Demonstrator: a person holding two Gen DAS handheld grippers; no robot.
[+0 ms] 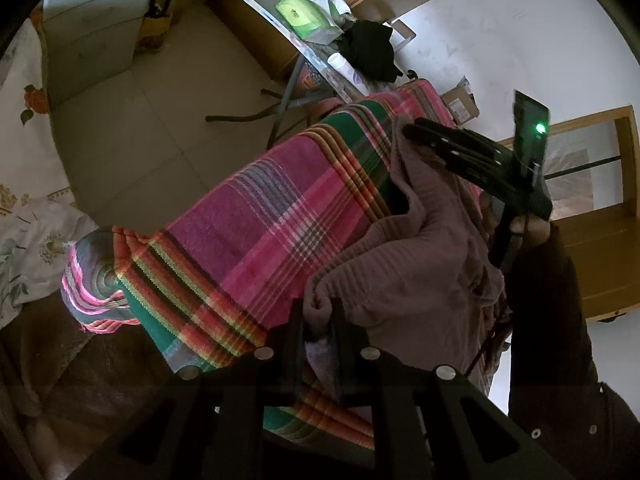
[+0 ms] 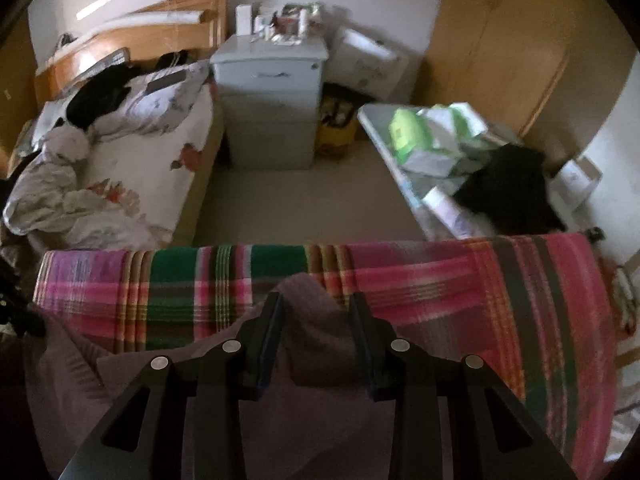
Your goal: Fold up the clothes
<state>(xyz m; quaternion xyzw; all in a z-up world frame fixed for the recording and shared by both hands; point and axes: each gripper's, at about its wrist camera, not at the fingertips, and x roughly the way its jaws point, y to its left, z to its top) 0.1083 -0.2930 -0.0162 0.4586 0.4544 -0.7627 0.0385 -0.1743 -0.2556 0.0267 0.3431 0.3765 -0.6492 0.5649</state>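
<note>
Two views told different parts of the scene. From the left wrist, the left tongs [image 1: 316,320] were nearly shut, their fingers pinching a bunched fold of the mauve ribbed garment [image 1: 420,264]. That same view showed the right tongs [image 1: 412,130] from outside, reaching into the far edge of the garment, with a hand [image 1: 532,228] gripping the handle and a green light [image 1: 540,128] glowing on the device above it. Whether those right fingers were closed could not be told from there.

From the right wrist, the right tongs [image 2: 316,304] stood partly open, the fingers well apart with a raised peak of the garment [image 2: 308,360] between them; whether the pads touched the cloth was unclear.

The garment lay heaped on a worktop covered by a pink, green and orange plaid cloth [image 2: 460,280], towards its near side.

Beyond it stretched a pale tiled floor [image 2: 304,200]. A folding table [image 2: 372,118] to the right carried green packets [image 2: 404,132] and a black garment [image 2: 508,184]. A grey cabinet [image 2: 268,104] stood at the far wall beside a bed [image 2: 160,152] with floral bedding, and wooden wardrobe doors [image 2: 492,48] filled the far right.

The right-wrist picture was blurred, so the small items on the cabinet could not be made out, and the garment's near part was cut off by the tongs' frame.
</note>
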